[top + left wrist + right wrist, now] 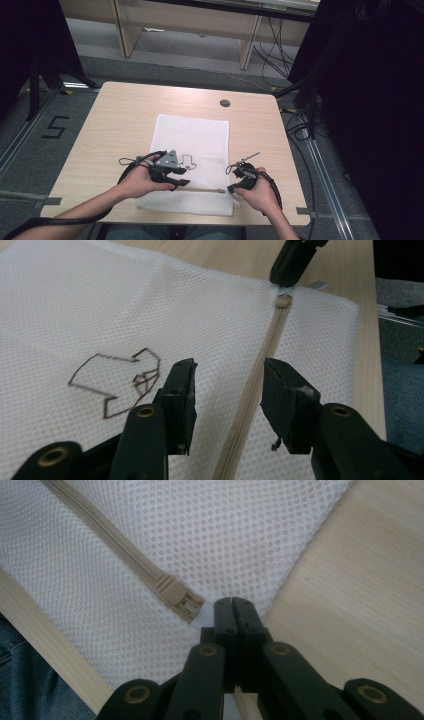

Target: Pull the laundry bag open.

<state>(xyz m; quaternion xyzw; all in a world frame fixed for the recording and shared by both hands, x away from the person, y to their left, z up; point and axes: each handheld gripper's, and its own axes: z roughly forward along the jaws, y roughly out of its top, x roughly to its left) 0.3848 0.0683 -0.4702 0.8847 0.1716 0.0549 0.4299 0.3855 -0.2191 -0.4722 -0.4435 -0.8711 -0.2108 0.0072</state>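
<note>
A white mesh bag [192, 135] lies flat on the wooden table [125, 115], with a beige zipper [200, 190] running along its near edge. My left gripper [227, 390] is open; its jaws straddle the zipper [265, 355] without touching it. A brown outline drawing [117, 382] marks the mesh to the left of them. My right gripper [232, 602] is shut, its tips on the mesh right beside the zipper's end piece [180, 597], seemingly pinching the fabric there. In the left gripper view the right gripper [290, 262] stands at the zipper's far end.
A round cable hole [225, 103] sits near the table's far edge. Bare wood lies left and right of the bag. Black curtains and cables flank the table, and wooden furniture legs stand behind. The person's knee in jeans [20, 680] is below the near edge.
</note>
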